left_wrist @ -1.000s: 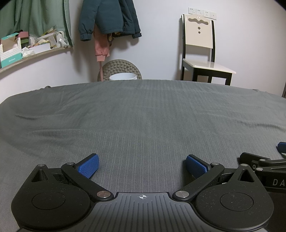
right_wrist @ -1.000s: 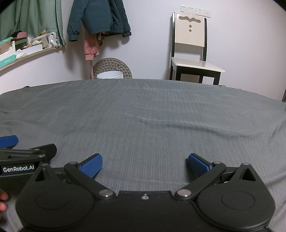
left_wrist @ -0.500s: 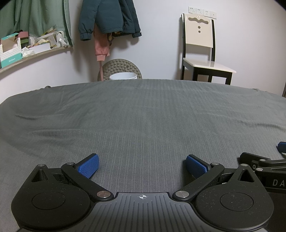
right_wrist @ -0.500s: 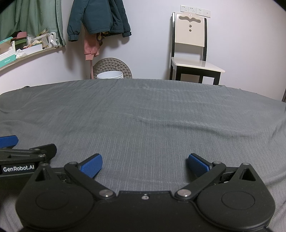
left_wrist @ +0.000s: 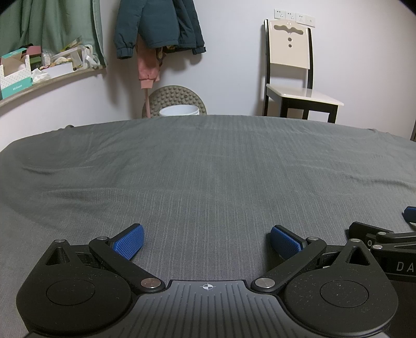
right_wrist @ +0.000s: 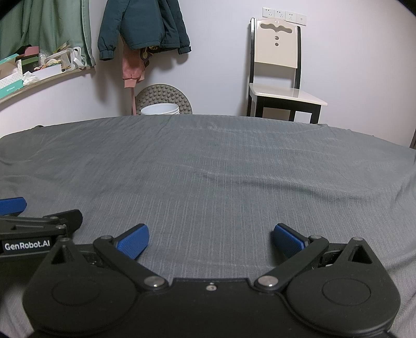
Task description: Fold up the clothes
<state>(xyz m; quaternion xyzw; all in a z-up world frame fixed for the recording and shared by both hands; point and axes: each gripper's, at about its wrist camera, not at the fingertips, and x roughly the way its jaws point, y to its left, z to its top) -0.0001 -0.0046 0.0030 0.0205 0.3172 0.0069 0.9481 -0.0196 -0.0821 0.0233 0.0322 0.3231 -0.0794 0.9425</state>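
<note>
A grey bedsheet (left_wrist: 208, 169) covers the flat surface in front of both grippers; no loose garment lies on it in either view. My left gripper (left_wrist: 206, 240) stands open just above the sheet, blue pads wide apart, nothing between them. My right gripper (right_wrist: 210, 240) is open too, empty, low over the sheet (right_wrist: 221, 169). The two sit side by side: the right gripper's body (left_wrist: 384, 239) shows at the right edge of the left wrist view, and the left gripper's body (right_wrist: 33, 231) at the left edge of the right wrist view.
Beyond the far edge stand a cream chair with black legs (left_wrist: 293, 75), a white bucket (left_wrist: 179, 111) before a studded round mat, and a teal jacket (left_wrist: 158, 23) with a pink garment hanging on the wall. A cluttered shelf (left_wrist: 39, 70) runs along the left wall.
A fingertip seen at the bottom left of the right wrist view a second ago is gone. Both grippers have stayed still and open.
</note>
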